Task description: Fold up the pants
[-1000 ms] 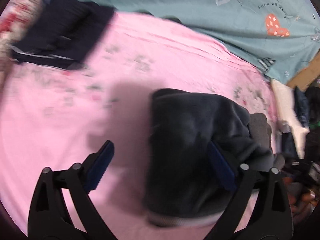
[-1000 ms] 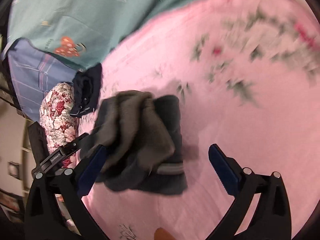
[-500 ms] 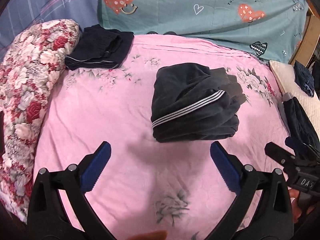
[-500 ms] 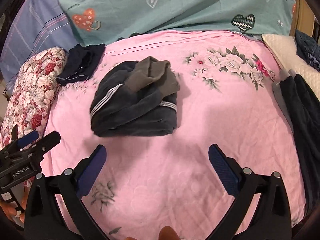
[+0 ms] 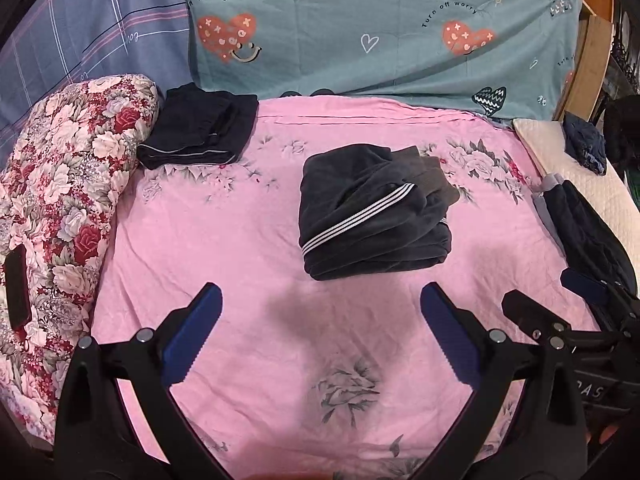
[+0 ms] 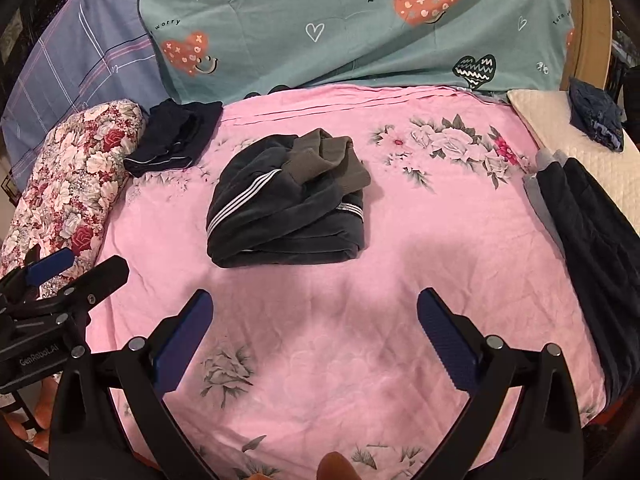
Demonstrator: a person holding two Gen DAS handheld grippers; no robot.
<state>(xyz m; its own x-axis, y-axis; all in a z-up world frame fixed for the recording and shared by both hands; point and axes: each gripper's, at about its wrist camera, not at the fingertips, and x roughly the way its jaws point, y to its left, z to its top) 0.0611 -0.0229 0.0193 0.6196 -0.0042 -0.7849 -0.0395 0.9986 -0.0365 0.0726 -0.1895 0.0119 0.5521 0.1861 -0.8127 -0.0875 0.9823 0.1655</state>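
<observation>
- Where the bed's left edge runs, a plump floral bolster (image 5: 68,184) in red and cream roses lies lengthwise, a flat black slab (image 5: 17,284) resting on its near part.
- Just beside the bolster's far end sits a folded navy garment (image 5: 200,136) with a thin pale stripe along its hem.
- Behind these, a blue plaid cloth (image 5: 92,36) and a teal sheet (image 5: 380,28) printed with hearts and "Turn off worry" hang as the backdrop.
- A pink sheet (image 5: 248,248) with faded flower prints covers the bed, softly creased.
- Near its middle lie the pants (image 5: 368,220): a thick, fuzzy charcoal bundle, folded into a rough block, white triple stripes crossing the top and an olive-grey ribbed cuff spilling at the far right corner.
- Left gripper (image 5: 320,340) hovers over the near sheet, well apart from the pants, jaws spread wide and empty, blue ridged pads (image 5: 192,340) facing inward.
- Right gripper (image 6: 316,340) hangs likewise, jaws wide and holding nothing.
- At the right edge a dark quilted cloth (image 5: 588,236) drapes down, beside a cream quilted pad (image 5: 560,148) bearing a crumpled blue item (image 5: 586,146).
- A curved wooden frame (image 5: 588,60) rises at the far right.
</observation>
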